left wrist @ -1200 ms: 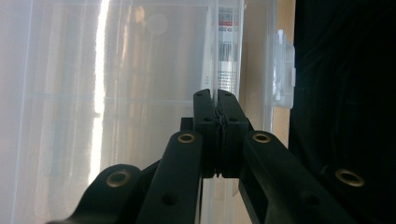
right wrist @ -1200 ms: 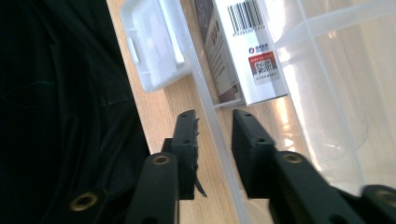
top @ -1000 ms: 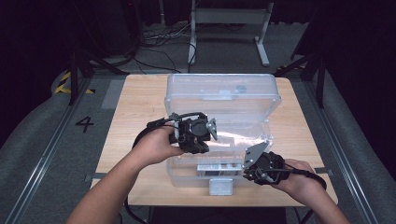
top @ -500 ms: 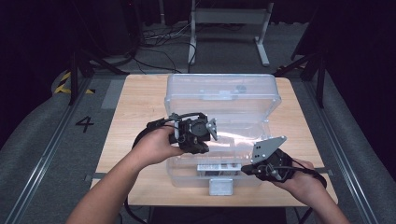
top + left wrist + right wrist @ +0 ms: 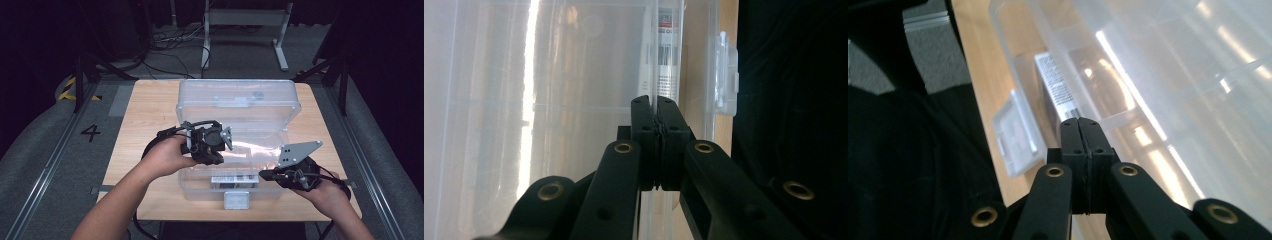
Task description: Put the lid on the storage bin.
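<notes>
Box: your clear plastic bin point(image 5: 235, 150) sits mid-table, lid point(image 5: 239, 102) up at 12 o'clock | Handling: light, stiff, slippery; take the front rim | Left gripper point(image 5: 216, 150): clamped on that rim | Right gripper point(image 5: 267, 175): jaws together, empty, at 4 o'clock near latch point(image 5: 236, 200).

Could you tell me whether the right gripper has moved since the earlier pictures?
Yes. The right gripper has lifted off the table's front edge and swung left toward the clear box's label.

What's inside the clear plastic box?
Through the clear plastic box nothing loose is visible; a barcode label sits on its front wall. Glare and the left gripper hide part of the floor.
</notes>
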{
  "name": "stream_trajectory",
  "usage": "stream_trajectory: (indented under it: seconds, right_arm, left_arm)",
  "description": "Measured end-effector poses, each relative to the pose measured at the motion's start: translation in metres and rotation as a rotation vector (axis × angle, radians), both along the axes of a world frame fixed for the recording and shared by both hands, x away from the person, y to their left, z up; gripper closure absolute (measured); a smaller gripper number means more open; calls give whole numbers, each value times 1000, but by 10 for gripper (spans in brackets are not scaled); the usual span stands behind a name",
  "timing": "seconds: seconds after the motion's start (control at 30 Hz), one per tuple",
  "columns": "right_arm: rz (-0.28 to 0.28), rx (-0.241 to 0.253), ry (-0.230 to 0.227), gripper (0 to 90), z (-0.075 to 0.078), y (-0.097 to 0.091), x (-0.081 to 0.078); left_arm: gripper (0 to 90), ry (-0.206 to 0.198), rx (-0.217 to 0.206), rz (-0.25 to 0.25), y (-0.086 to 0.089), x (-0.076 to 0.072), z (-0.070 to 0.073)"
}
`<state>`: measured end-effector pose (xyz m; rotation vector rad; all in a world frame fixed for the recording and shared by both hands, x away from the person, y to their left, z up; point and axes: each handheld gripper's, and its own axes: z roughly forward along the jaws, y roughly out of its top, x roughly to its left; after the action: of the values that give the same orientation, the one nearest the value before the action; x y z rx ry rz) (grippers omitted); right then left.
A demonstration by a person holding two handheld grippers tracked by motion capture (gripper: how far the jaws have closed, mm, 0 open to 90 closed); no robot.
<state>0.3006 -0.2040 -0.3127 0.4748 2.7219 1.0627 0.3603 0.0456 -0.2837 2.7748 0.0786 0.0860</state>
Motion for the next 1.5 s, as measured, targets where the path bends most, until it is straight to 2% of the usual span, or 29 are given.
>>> stream_trajectory:
  seconds: [0.17,0.3,0.4,0.5,0.53,0.6,0.77,0.87,1.0,1.17,1.3,1.33,1.4,1.5]
  right_arm:
    - [-27,63,-17,900,3,-7,4]
    - [-85,112,-54,900,4,-13,8]
    - [-101,150,-65,900,5,-18,11]
    - [-110,163,-75,900,4,-20,13]
    - [-108,168,-63,900,4,-20,14]
    - [-118,175,-91,900,2,-21,15]
    - [-115,245,-111,900,-1,-26,17]
    - [-145,279,-145,900,-1,-29,17]
    - [-163,334,-153,900,1,-33,17]
    - [-214,397,-182,900,4,-41,17]
    - [-257,450,-173,900,5,-49,20]
    - [-257,450,-173,900,5,-49,20]
    - [-304,470,-173,900,5,-51,21]
    - [-334,471,-199,900,6,-53,22]
  left_arm:
    - [880,3,-4,5,1,0,0]
    - [878,7,-7,14,1,0,0]
    - [877,7,-11,16,2,0,-1]
    - [876,9,-14,18,2,0,-1]
    - [877,9,-14,17,2,0,-1]
    - [877,15,-14,17,2,0,-1]
    - [877,16,-20,17,2,1,-1]
    - [877,16,-22,15,3,0,-2]
    - [877,18,-30,18,4,-1,-3]
    - [877,13,-30,16,4,-1,-3]
    - [877,14,-29,13,5,-1,-3]
    - [877,14,-29,13,5,-1,-3]
    - [877,16,-35,18,5,-2,-4]
    - [877,15,-36,18,6,-3,-5]
